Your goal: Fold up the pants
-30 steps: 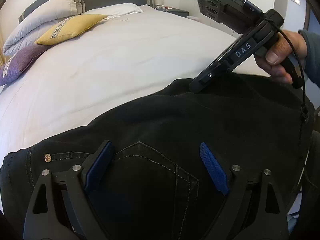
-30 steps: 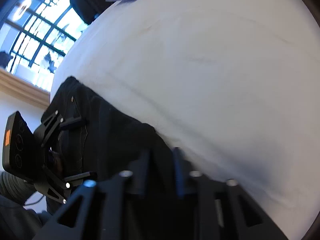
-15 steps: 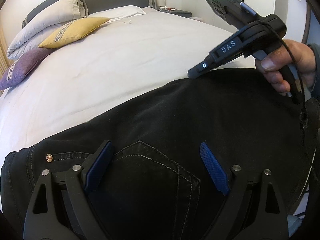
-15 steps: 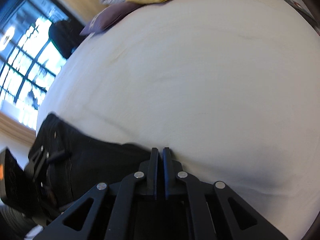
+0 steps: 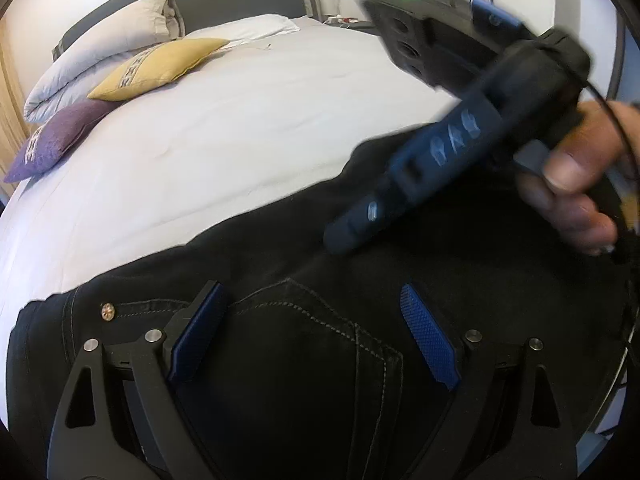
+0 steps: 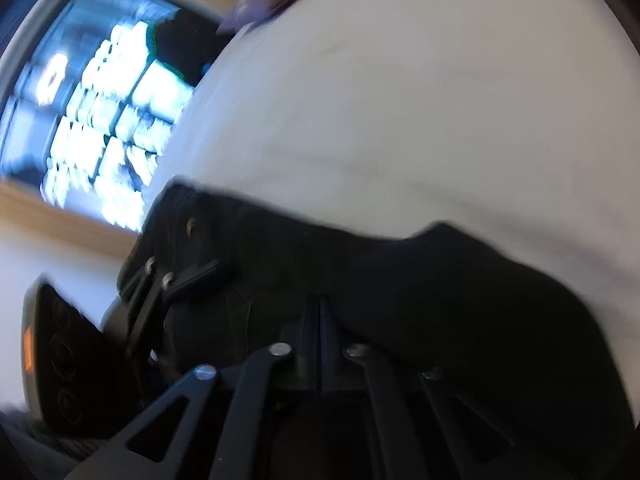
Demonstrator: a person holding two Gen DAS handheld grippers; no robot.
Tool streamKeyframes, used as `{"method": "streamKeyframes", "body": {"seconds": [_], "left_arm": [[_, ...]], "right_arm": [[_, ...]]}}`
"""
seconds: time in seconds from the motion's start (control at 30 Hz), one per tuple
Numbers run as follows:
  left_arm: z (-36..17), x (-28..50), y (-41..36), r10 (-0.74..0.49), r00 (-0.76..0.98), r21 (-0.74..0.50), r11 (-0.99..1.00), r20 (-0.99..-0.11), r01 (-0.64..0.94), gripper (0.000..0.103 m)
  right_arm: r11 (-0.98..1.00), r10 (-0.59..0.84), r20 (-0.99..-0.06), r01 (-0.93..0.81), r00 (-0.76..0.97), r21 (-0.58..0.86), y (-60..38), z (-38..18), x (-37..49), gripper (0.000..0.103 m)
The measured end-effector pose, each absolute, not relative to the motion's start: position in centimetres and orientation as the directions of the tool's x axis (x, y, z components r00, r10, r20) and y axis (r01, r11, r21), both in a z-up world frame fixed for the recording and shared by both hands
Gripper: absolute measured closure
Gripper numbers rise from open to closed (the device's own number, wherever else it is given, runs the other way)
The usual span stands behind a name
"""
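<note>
Lying flat: one pants [image 5: 320,360].

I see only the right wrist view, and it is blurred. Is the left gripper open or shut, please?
Observer: Open. In the left wrist view the left gripper has its blue pads wide apart, holding nothing.
Operator: What lies under it?
Observer: A stitched back pocket of the black pants, which lie flat on the white bed.
Operator: And where is my right gripper, seen from there?
Observer: The right gripper points down over the far part of the pants, beyond the pocket. A hand grips its handle.
</note>
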State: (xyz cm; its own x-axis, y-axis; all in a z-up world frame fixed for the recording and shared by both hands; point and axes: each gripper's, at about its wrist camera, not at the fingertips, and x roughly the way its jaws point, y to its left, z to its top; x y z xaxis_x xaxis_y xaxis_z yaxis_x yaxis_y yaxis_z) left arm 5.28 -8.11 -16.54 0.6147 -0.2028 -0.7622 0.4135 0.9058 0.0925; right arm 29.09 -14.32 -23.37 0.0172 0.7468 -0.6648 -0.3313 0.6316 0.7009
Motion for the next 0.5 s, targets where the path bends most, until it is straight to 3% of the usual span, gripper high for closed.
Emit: {"method": "streamKeyframes", "body": {"seconds": [0.03,0.2,0.23,0.33,0.4,0.47,0.5], "left_arm": [[-16.6,5.2,-7.9,-0.207,0.614,0.085,0.907,-0.762,0.412,0.014],[-16.5,5.5,-7.7,-0.212,0.607,0.068,0.912,-0.766,0.405,0.014],[-16.5,5.6,-7.6,-0.216,0.605,0.063,0.912,-0.766,0.406,0.014],[-15.7,5.9,-7.3,-0.236,0.597,0.034,0.914,-0.766,0.404,0.014],[-14.8,6.3,-6.5,-0.242,0.614,0.006,0.928,-0.752,0.373,0.014],[-14.3,7.1,-5.8,-0.244,0.617,-0.026,0.94,-0.748,0.34,0.014],[-14.3,7.5,-5.5,-0.237,0.615,-0.033,0.945,-0.752,0.324,0.014]], "right_arm": [[0.634,0.763,-0.642,-0.286,0.079,0.719,-16.0,-23.6,29.5,0.103],[0.779,0.605,-0.712,-0.08,0.356,0.622,-24.5,-22.9,29.6,0.103],[0.788,0.589,-0.709,-0.079,0.388,0.611,-25.5,-21.9,29.1,0.097],[0.657,0.722,-0.553,-0.161,0.417,0.737,-27.2,-18.9,25.9,0.094],[0.593,0.782,-0.481,-0.235,0.397,0.77,-25.9,-18.0,23.4,0.067],[0.61,0.785,-0.513,-0.293,0.347,0.736,-24.4,-19.0,21.4,0.053],[0.633,0.77,-0.547,-0.281,0.329,0.721,-24.0,-20.1,21.2,0.054]]}}
